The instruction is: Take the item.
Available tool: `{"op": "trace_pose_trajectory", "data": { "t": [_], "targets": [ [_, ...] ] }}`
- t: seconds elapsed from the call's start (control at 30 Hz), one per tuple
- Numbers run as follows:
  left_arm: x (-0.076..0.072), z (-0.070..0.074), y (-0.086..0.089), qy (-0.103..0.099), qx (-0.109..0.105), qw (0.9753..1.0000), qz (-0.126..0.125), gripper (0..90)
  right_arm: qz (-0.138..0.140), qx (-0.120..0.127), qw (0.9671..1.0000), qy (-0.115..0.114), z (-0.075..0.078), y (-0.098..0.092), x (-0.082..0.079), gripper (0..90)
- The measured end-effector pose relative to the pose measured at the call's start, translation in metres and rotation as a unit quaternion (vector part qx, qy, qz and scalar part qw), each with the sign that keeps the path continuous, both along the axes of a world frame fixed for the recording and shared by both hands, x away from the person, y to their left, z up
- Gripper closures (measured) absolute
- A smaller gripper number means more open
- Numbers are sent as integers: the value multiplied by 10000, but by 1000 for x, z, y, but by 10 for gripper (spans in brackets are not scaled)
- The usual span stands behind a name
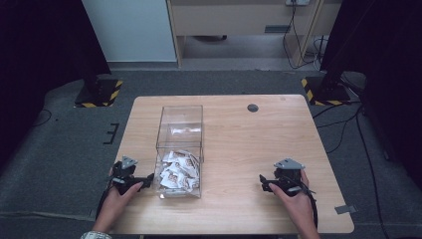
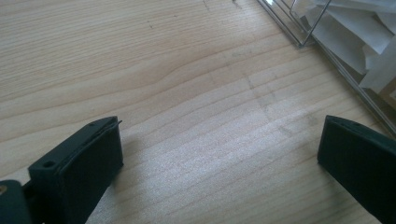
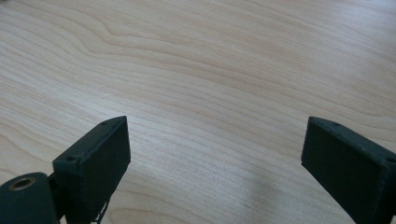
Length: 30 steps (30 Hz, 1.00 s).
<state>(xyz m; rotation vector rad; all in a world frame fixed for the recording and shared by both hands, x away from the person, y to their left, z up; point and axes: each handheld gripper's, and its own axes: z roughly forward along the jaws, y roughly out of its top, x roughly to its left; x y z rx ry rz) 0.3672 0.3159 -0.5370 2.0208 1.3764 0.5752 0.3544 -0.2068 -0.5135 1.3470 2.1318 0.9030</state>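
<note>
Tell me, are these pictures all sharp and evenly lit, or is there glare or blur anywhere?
High view: soft overall, dark at both sides, the clear box glints faintly. Left gripper view: a pale sheen on the table, packets blurred behind plastic. Right gripper view: wood grain crisp, near jaws slightly soft with faint shadows beneath.

Grey carpeted floor [image 1: 59, 144] around a light wooden table [image 1: 278, 134], black curtains [image 1: 40, 40] at both sides, pale cabinet [image 1: 239, 20] behind, cables [image 1: 343, 124] trailing right.

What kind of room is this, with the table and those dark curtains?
Probably a lab or recording studio: a lone wooden table on grey carpet, black curtains at both sides, hazard-striped stand bases, and cables trailing across the floor.
</note>
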Motion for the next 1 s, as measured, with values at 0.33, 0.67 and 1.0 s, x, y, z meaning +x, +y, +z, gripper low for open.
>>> {"op": "trace_pose_trajectory", "data": {
  "t": [0.33,0.67,1.0],
  "targets": [
    [0,0,0,-4,-4,10000,-1,0,82,35,9999,-75,7,3,-5,114],
    [0,0,0,-5,-4,10000,-1,0,170,63,9998,-24,9,6,-5,120],
    [0,0,0,-5,-5,10000,-2,0,347,-77,9993,-125,15,16,-9,151]
  ]
}}
